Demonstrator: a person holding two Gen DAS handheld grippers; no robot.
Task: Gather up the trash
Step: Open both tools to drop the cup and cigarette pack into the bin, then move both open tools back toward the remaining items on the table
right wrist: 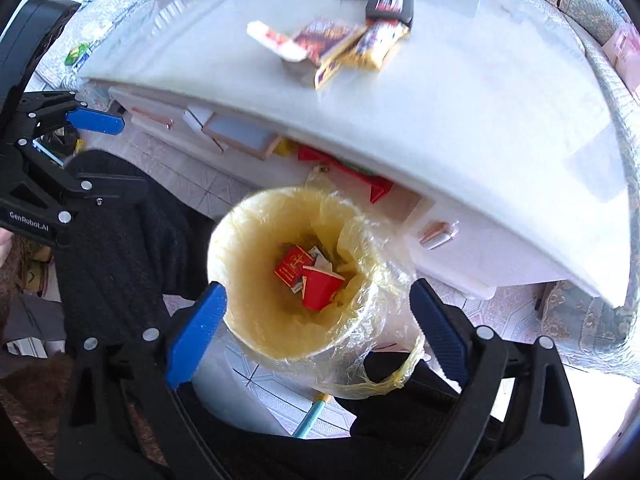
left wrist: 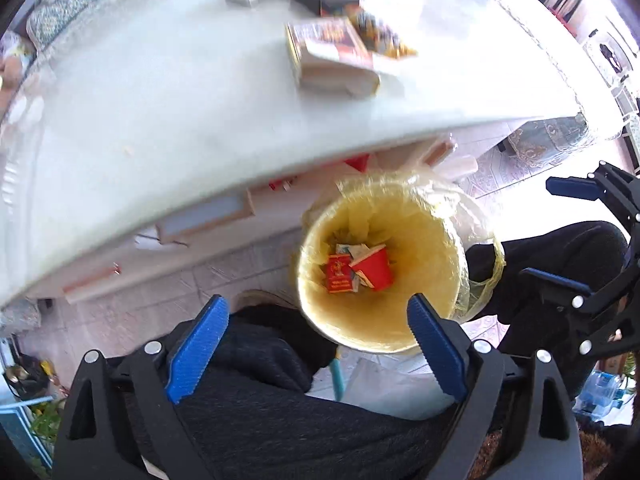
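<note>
White and glossy, the bench (left wrist: 168, 120) filled the upper view, its curved near edge overhanging the tiled floor (right wrist: 224, 196), with several small cartons (right wrist: 344, 46) clustered well back from that edge. Below it stood a bin (left wrist: 384, 332) lined with a yellow bag (right wrist: 384, 376), holding a red paper cup (right wrist: 320, 290), a red packet (right wrist: 291, 267) and paper scraps at the bottom. Over its open mouth hung the left claw (left wrist: 318, 350) and the right claw (right wrist: 318, 334), both spread wide and gripping nothing.
</note>
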